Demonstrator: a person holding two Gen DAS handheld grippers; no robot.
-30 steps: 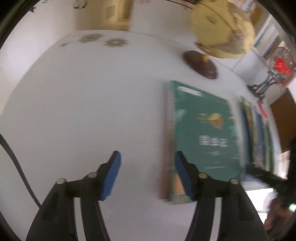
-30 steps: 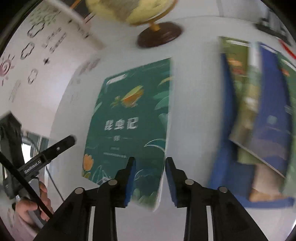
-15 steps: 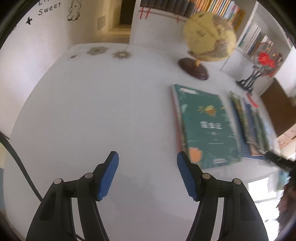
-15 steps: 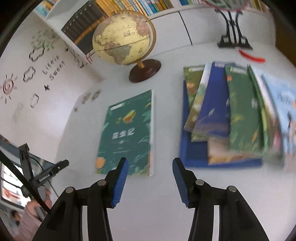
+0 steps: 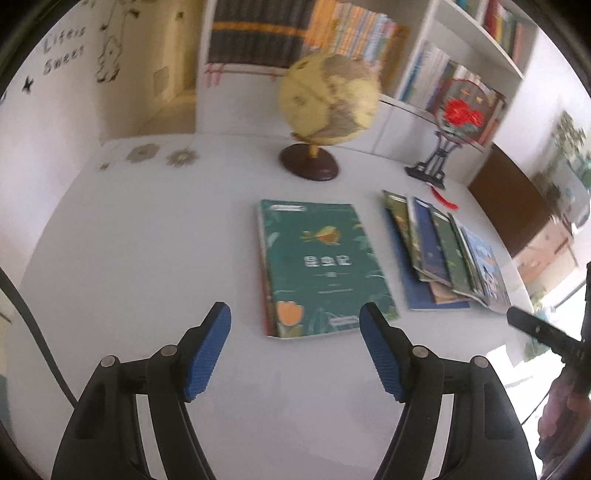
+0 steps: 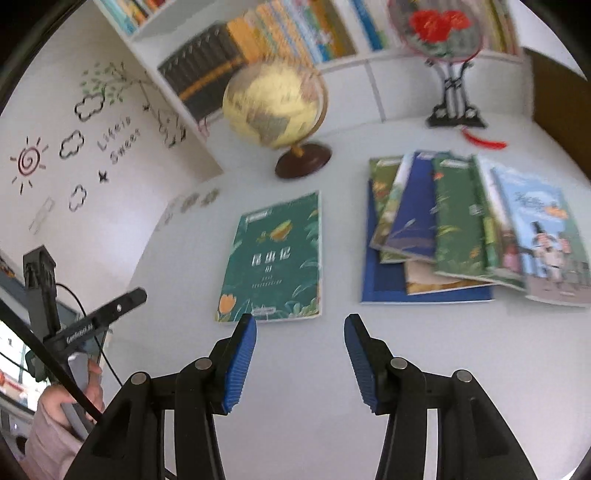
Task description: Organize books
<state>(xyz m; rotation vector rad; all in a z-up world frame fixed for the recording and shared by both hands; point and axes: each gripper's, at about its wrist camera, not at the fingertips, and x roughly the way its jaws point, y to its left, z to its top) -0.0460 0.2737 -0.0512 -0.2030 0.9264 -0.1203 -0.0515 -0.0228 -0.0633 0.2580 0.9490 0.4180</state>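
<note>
A dark green book (image 5: 325, 266) (image 6: 275, 258) lies flat on top of a small stack on the white table (image 5: 147, 258). To its right, several books (image 5: 443, 254) (image 6: 461, 229) are fanned out over a large blue one. My left gripper (image 5: 295, 325) hovers above the table in front of the green book; its jaws are opening and nothing is between them. My right gripper (image 6: 300, 332) is open and empty, raised above the table's near side between the two groups of books.
A yellow globe (image 5: 328, 107) (image 6: 273, 107) on a dark round base stands at the back. Right of it is a round red-flowered ornament (image 5: 458, 110) (image 6: 439, 26) on a black stand. Bookshelves (image 5: 332, 37) line the rear wall. A hand (image 6: 66, 398) holds the other gripper at lower left.
Both grippers have lifted and drawn back from the green book, which now lies farther off. The left jaws have spread wider. The right jaws widened too.
</note>
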